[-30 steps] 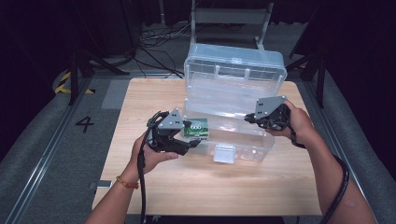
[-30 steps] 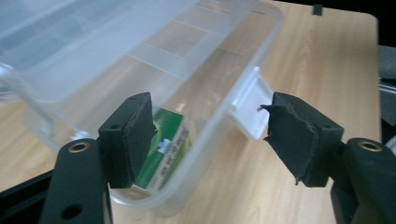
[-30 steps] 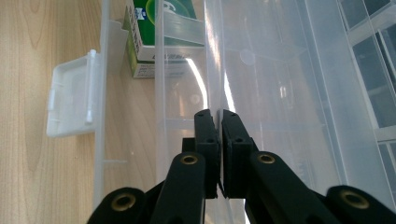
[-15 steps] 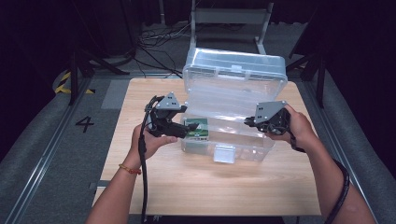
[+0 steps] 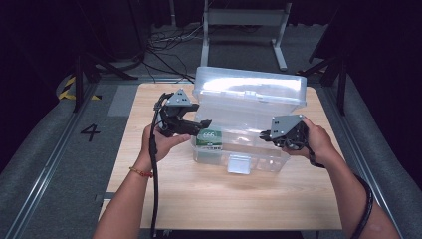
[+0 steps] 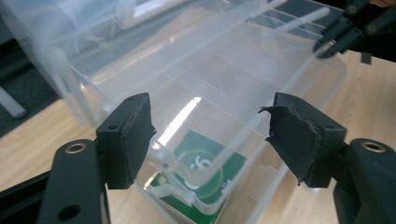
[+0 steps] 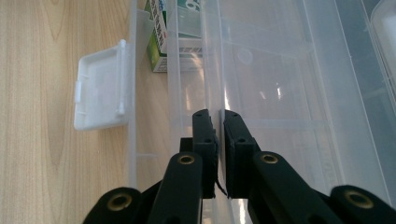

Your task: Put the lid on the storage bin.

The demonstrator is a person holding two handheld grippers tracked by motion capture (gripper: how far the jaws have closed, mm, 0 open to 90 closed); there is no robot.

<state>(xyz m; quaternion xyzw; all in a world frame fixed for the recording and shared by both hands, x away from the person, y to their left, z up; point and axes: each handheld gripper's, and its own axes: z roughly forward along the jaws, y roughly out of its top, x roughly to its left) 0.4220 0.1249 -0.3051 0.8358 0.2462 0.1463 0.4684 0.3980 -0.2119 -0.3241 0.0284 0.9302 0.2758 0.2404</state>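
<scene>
A clear plastic storage box (image 5: 249, 149) stands on the wooden table with its lid (image 5: 249, 89) tipped up at the back. A green and white carton (image 5: 208, 138) lies inside the box at its left end, also seen as the carton (image 6: 205, 168) and the carton (image 7: 161, 32). My left gripper (image 5: 203, 124) hovers open just above that end, and the left gripper (image 6: 210, 135) has nothing between its jaws. My right gripper (image 5: 263, 134) is at the box's right front. The right gripper (image 7: 218, 116) is shut on the box's thin front wall (image 7: 212, 70).
The box's front latch flap (image 5: 240, 163) hangs open onto the table, seen as the latch flap (image 7: 100, 86). Bare wooden tabletop (image 5: 224, 199) lies in front of the box. A dark floor with cables and a metal stand (image 5: 244, 20) surrounds the table.
My left gripper carried the green carton over the box's left end, let it go inside and opened. My right gripper shifted slightly and stays clamped on the front wall.
</scene>
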